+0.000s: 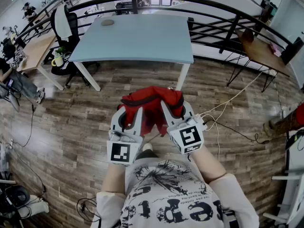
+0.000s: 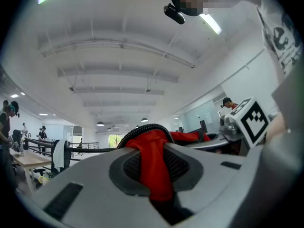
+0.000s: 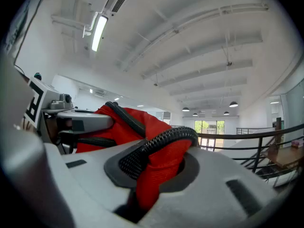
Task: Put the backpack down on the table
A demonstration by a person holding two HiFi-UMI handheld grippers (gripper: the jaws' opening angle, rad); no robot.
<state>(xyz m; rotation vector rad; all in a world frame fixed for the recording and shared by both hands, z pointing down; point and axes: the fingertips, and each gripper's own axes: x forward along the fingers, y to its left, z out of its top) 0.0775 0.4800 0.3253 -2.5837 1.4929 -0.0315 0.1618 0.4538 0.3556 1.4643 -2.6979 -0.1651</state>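
Backpack (image 1: 151,103): one unit, red with black corded trim, held in the air between two grippers. It hangs over the wooden floor (image 1: 71,122) on the near side of the table (image 1: 137,39) and does not touch the table top.

Left gripper (image 1: 130,117): the jaws are closed onto a fold of the red fabric, and the left gripper view shows the fold clamped between the two pads. Right gripper (image 1: 172,109): the jaws are closed onto red fabric together with a length of the black trim, as its own view shows. The two grippers sit side by side, and each carries one marker cube at its rear.

Table: one unit, with a pale blue top and white legs. One small grey object (image 1: 108,22) lies near its far left corner, and its type cannot be determined.

Surroundings: one black office chair (image 1: 66,20) at the table's left, and two wooden desks, one at the left (image 1: 35,51) and one at the right (image 1: 261,51).
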